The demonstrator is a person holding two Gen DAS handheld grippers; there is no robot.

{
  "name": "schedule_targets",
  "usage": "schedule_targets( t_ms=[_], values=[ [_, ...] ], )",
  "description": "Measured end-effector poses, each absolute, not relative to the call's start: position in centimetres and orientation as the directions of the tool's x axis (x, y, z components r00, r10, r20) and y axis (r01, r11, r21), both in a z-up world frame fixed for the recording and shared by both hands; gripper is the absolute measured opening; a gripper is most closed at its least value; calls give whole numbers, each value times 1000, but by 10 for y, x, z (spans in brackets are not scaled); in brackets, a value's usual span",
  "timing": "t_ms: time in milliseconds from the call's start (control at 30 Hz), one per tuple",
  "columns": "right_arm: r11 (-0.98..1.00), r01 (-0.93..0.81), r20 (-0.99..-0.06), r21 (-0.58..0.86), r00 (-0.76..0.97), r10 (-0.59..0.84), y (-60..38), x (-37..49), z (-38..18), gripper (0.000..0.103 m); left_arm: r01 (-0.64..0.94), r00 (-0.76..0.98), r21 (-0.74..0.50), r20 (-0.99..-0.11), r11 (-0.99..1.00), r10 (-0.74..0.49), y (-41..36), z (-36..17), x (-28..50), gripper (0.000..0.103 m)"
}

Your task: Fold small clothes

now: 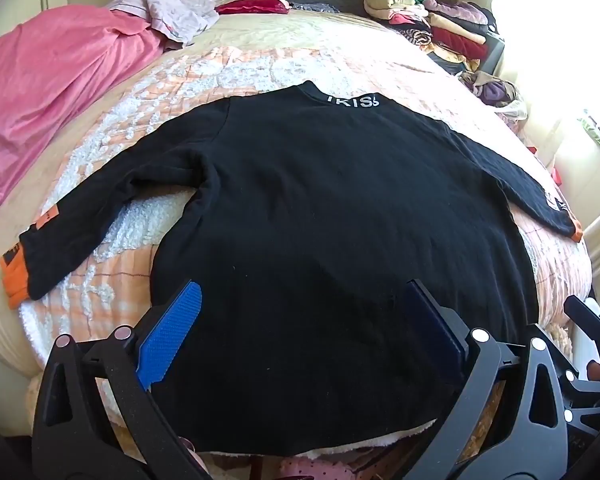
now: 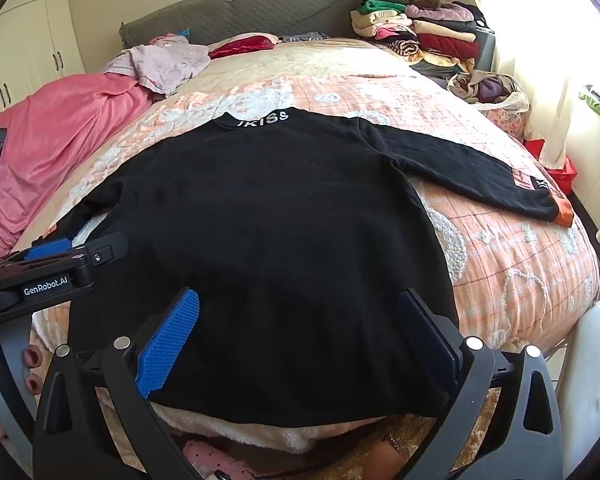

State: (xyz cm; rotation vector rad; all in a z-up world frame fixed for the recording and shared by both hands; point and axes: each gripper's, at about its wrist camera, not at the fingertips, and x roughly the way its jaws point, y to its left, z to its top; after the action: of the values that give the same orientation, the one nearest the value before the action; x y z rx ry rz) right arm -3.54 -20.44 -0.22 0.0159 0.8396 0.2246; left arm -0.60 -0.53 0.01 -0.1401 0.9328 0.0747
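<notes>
- Across centre frame: black long-sleeved sweater with orange cuffs [image 1: 332, 208] spread flat, sleeves out, on peach quilted bedspread [image 1: 260, 68].
- Lower frame, left view: left gripper [image 1: 304, 332] spread wide above hem, holding nothing.
- Lower frame, right view: right gripper [image 2: 300, 336] likewise parted, empty.
- Upper left: crumpled pink sheet [image 1: 56, 76].

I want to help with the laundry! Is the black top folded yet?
Not yet. The black long-sleeved top with orange cuffs is laid flat on the peach quilted blanket, sleeves spread. The left tool and right tool are open above its hem, gripping nothing. All folding remains.
</notes>
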Motion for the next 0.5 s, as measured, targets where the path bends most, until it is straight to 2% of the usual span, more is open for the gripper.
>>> schedule_targets(
  t_ms=[500],
  values=[
    [978,-187,-741,96,643,195,-195,-37,-7,99,-123,590,-88,-808,988,1,-5,0,-11,95]
  ],
)
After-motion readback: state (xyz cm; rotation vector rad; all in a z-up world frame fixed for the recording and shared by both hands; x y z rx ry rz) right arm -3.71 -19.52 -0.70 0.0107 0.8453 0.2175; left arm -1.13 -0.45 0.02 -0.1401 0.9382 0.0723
